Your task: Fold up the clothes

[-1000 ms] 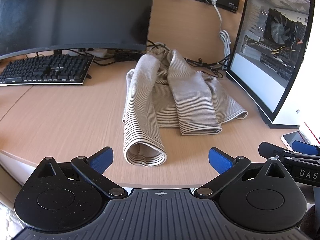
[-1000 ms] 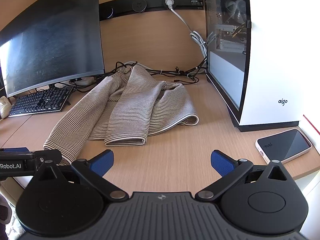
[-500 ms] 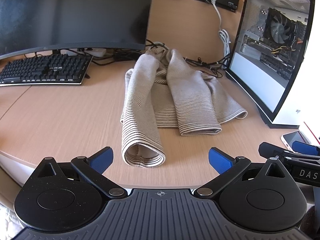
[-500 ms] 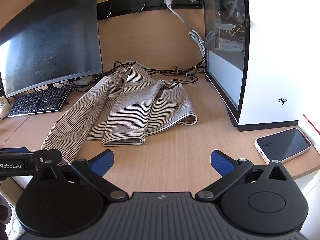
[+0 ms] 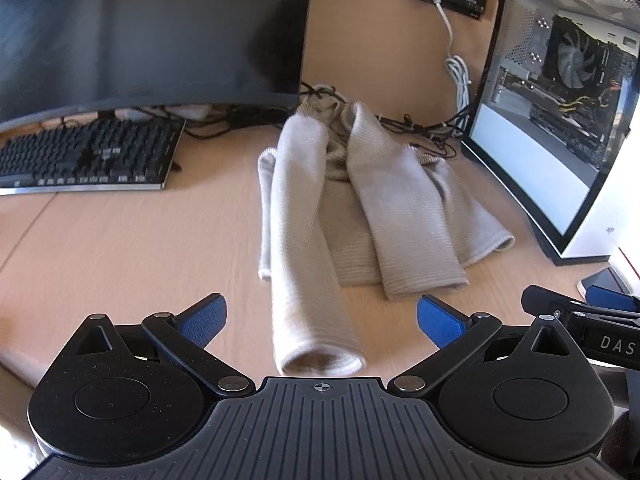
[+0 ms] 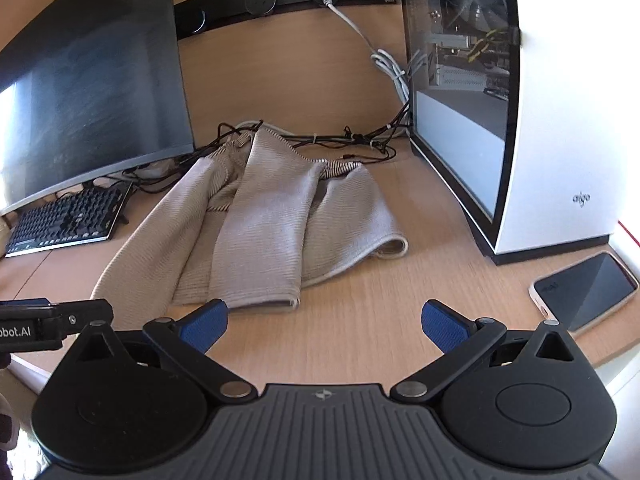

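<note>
A beige fine-striped sweater (image 5: pixel 360 216) lies crumpled on the wooden desk, both sleeves stretched toward me. Its left sleeve cuff (image 5: pixel 320 360) lies between the pads of my left gripper (image 5: pixel 320 320), which is open and empty, just above the desk's front edge. In the right wrist view the sweater (image 6: pixel 272 224) lies ahead and left. My right gripper (image 6: pixel 324 322) is open and empty, its left pad close to the right sleeve's cuff (image 6: pixel 260 300). Each gripper's tip shows at the edge of the other's view.
A curved monitor (image 5: pixel 140 32) and black keyboard (image 5: pixel 84 156) stand at the back left. A white PC case with a glass side (image 6: pixel 520 100) stands on the right, with cables (image 6: pixel 352 144) behind the sweater. A phone (image 6: pixel 584 292) lies at the front right.
Both grippers have moved forward toward the sweater. The left sleeve cuff now lies between my left gripper's pads, and the right sleeve cuff is nearer my right gripper. The sweater has not moved.
</note>
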Demonstrator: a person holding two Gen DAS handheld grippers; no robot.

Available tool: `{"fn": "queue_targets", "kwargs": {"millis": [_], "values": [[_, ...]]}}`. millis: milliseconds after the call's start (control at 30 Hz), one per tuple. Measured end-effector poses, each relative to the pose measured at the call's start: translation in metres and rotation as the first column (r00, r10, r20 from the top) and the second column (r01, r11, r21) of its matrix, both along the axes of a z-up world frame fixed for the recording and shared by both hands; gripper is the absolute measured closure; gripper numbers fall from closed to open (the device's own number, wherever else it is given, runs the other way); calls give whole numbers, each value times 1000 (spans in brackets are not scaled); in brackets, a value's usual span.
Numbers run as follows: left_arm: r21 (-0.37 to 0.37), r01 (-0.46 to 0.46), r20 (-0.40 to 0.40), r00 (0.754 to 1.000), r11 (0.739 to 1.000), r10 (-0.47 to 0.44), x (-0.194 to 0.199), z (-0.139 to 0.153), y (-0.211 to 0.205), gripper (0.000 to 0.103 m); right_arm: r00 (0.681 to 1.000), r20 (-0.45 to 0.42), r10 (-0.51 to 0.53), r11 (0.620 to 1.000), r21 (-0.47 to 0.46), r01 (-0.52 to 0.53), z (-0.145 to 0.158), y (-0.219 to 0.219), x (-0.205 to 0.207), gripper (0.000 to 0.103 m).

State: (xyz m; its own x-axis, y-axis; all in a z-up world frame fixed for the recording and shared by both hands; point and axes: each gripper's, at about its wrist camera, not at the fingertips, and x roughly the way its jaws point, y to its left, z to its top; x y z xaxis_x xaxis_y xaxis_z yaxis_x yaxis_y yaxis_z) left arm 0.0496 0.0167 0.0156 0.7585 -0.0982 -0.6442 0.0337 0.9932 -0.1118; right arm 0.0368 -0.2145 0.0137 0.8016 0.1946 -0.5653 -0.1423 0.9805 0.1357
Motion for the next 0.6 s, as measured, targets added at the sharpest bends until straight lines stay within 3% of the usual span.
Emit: {"fn": "queue_targets", "kwargs": {"millis": [167,300,367,600], "values": [[-9,39,19,999,999,-39,31,8,16,0,1000,-12,-24,999,46,24,7,14,17,0],[-31,70,4,998,997,-69,59,11,34,0,992,-125,-27,979,197,51,3,18,38,0],[-45,84,-1,996,995,-84,71,11,43,0,989,-146,-36,972,225,68,1,23,43,0],[-159,175,-82,978,972,-190,113,-9,66,0,974,-218,-60,953,276,121,1,42,51,0]]}}
